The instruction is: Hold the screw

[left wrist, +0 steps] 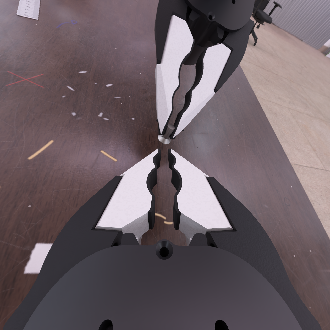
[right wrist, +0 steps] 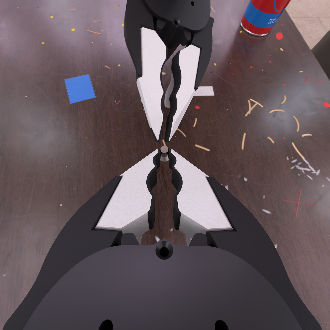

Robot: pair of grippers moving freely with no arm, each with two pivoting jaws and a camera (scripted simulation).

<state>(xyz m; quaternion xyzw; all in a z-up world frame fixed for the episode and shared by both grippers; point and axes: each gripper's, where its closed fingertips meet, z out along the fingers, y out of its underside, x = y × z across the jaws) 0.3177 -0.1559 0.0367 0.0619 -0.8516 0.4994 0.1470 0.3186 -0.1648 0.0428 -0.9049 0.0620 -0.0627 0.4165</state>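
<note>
A small silver screw [left wrist: 165,136] is clamped by its shaft between the tips of my right gripper [left wrist: 167,135], which reaches in from the top of the left wrist view; the flat head points toward the dark table. In the right wrist view the screw [right wrist: 164,149] sits between the tips of my right gripper [right wrist: 164,151]. My left gripper [left wrist: 164,151] faces it tip to tip, just short of the screw head, jaws a narrow gap apart with nothing between them. It also shows in the right wrist view [right wrist: 162,140].
The scratched dark wooden table [left wrist: 89,178] bears chalk marks and paint specks. A ruler [left wrist: 28,9] lies far left, a white paper [left wrist: 38,259] near left. A red and blue can [right wrist: 262,17] stands far right, next to a blue patch [right wrist: 79,88]. The table edge [left wrist: 267,116] borders beige floor with an office chair [left wrist: 264,16].
</note>
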